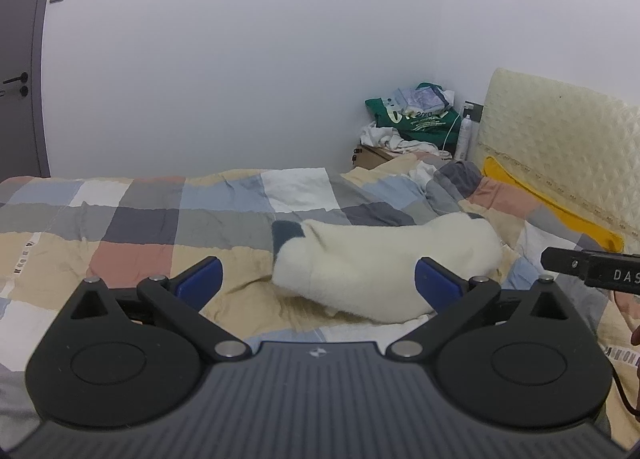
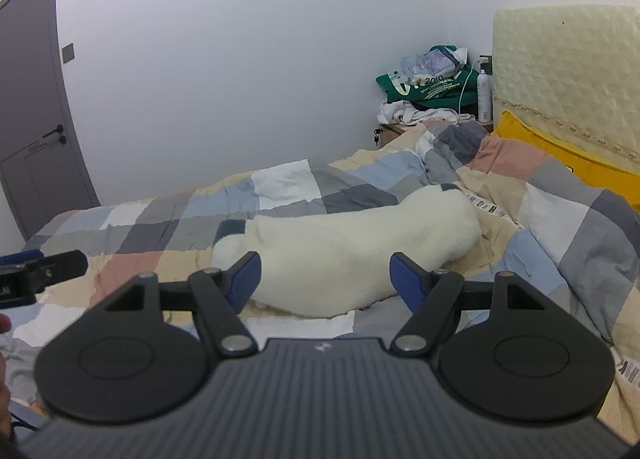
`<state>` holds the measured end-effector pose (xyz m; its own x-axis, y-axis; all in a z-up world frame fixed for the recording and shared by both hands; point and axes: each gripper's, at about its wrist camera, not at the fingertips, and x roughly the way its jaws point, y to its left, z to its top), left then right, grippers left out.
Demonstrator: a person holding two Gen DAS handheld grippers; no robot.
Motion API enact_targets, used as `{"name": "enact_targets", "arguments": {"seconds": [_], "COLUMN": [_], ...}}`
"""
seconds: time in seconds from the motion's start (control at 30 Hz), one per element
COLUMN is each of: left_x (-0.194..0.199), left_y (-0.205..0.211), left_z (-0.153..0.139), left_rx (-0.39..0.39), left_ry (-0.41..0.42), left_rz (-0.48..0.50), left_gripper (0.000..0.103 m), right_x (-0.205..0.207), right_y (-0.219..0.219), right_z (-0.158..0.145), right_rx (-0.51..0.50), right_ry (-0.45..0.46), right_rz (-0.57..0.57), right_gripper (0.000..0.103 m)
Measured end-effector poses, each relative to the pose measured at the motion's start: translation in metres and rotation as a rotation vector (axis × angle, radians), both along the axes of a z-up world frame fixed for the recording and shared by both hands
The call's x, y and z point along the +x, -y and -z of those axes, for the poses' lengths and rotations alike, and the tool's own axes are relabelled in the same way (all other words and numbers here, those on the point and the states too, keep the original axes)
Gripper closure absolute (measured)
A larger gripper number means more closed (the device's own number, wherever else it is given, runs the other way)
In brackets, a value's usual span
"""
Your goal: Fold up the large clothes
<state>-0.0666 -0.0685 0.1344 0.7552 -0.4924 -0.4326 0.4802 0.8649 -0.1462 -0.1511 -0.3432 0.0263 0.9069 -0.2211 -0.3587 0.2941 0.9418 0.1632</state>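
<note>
two tongs hang over a bed (image 1: 132,219), each with its blue pads spread wide and holding nothing. a white fleece (image 1: 384,267) lies bunched on the checked quilt (image 2: 280,187), just ahead of both: it sits between the pads of the right tongs (image 2: 325,277), while for the left tongs (image 1: 318,279) it lies ahead and toward the right pad. open quilt stretches leftward to the bed's far edge by the wall; rightward a yellow pillow (image 1: 560,207) and cream headboard (image 2: 568,71) close the room. left view shows the right tongs' tip (image 1: 588,265) at its right edge; right view shows the left tongs' tip (image 2: 44,269) at its left edge and more of the door (image 2: 28,99). clutter (image 2: 432,87) fills the corner.
</note>
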Motion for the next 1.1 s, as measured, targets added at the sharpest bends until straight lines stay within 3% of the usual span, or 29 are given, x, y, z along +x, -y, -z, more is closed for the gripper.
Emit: {"name": "enact_targets", "arguments": {"seconds": [0.57,0.7,1.1], "left_x": [-0.0034,-0.0054,-0.0075], "left_y": [0.0008,0.0008,0.0049], "left_z": [-0.0016,-0.0008,0.0048], "left_rx": [0.008,0.006,0.023], "left_ry": [-0.003,0.001,-0.004], "left_rz": [-0.011,-0.016,-0.011], "left_gripper": [0.000,0.000,0.000], "right_x": [-0.0059,-0.0090,-0.0091], "right_y": [0.0017,0.0050,0.0015], "right_z": [-0.0012,-0.0016,-0.0005], "right_rx": [0.004,0.013,0.007], "right_ry": [-0.009,0.003,-0.019], "right_rz": [0.026,0.040,0.016], "right_gripper": [0.028,0.000,0.000]}}
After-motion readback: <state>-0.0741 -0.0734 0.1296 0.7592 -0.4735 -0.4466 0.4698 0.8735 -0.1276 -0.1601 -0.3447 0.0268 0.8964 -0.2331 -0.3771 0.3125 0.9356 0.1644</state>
